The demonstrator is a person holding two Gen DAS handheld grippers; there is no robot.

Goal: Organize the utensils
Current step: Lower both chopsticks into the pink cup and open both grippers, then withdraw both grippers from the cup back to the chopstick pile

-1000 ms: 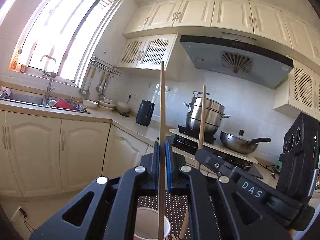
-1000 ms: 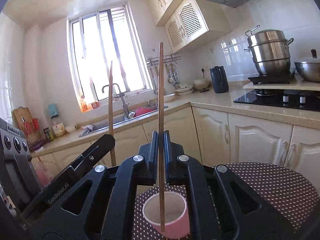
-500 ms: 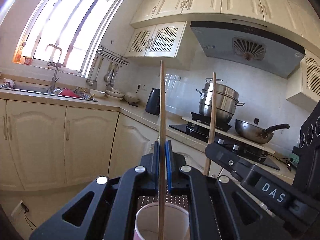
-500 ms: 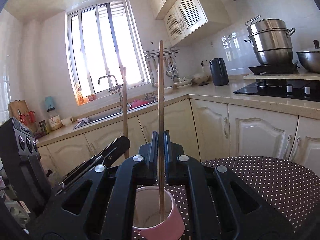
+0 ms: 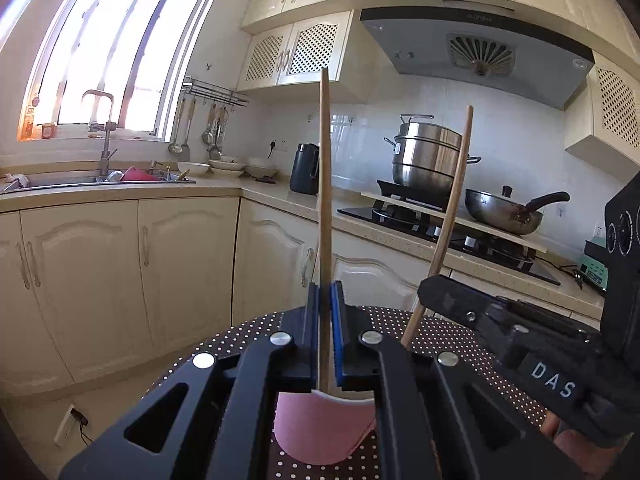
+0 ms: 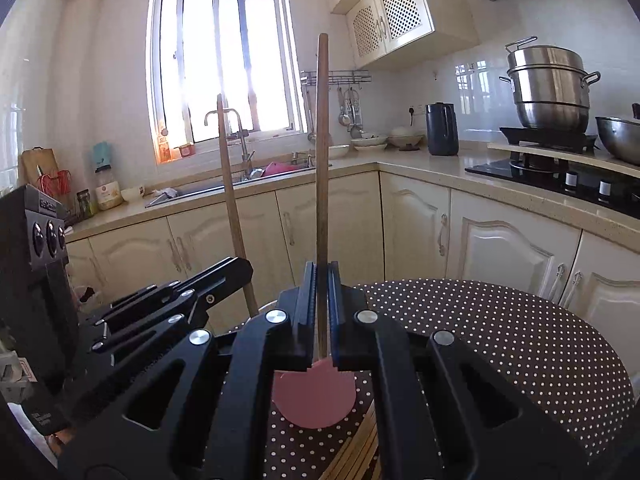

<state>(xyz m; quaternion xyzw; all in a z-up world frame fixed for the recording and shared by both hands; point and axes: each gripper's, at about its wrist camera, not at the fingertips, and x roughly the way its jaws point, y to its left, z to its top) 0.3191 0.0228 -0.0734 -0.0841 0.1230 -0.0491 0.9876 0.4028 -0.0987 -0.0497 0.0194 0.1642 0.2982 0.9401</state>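
My left gripper [image 5: 325, 296] is shut on an upright wooden chopstick [image 5: 324, 184]; its lower end goes into a pink cup [image 5: 320, 428] that stands on the dotted tablecloth. My right gripper [image 6: 321, 276] is shut on another upright chopstick [image 6: 321, 152], whose lower end also goes down into the pink cup [image 6: 314, 398]. Each view shows the other gripper with its stick: the right gripper [image 5: 424, 300] with its chopstick [image 5: 452, 208], and the left gripper [image 6: 244, 270] with its chopstick [image 6: 230, 196]. More wooden sticks [image 6: 352, 456] lie on the cloth near the cup.
A round table with a brown white-dotted cloth [image 6: 500, 344] holds the cup. Behind it run cream cabinets [image 5: 140, 272], a sink [image 5: 100, 178], a black kettle [image 6: 441, 130], a hob with a steel steamer pot [image 5: 430, 156] and a wok [image 5: 504, 210].
Both grippers have lowered towards the cup with their chopsticks. The cup's opening is now hidden behind the jaws, and only its pink side shows.
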